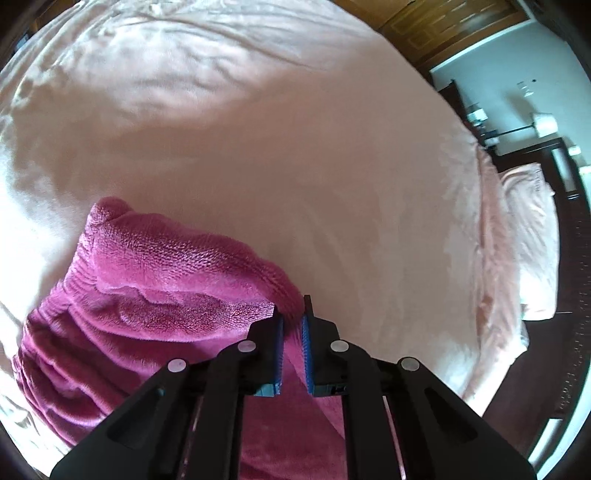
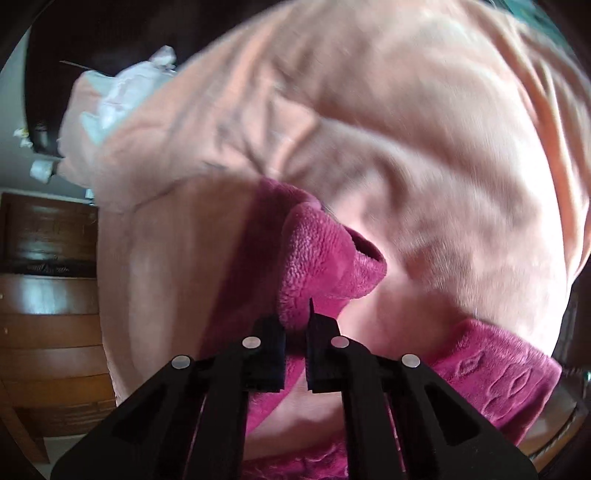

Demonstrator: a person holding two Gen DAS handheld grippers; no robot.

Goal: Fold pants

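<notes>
The pants (image 1: 166, 280) are fuzzy magenta fleece, lying bunched on a pale pink bedspread (image 1: 295, 147) at the lower left of the left wrist view. My left gripper (image 1: 291, 314) is shut on their right edge, with a strip of fleece pinched between the blue pads (image 1: 307, 343). In the right wrist view a fold of the pants (image 2: 321, 251) rises from my right gripper (image 2: 295, 325), which is shut on it. Another stretch of the pants (image 2: 491, 369) trails to the lower right over the bedspread (image 2: 406, 129). That view is blurred.
The bed's right edge drops to a dark floor, with a pink pillow (image 1: 528, 236) and a white lamp (image 1: 545, 122) beyond. A wooden door (image 1: 443, 26) stands at the top. A wooden chest of drawers (image 2: 48, 314) and crumpled white cloth (image 2: 125, 92) lie left.
</notes>
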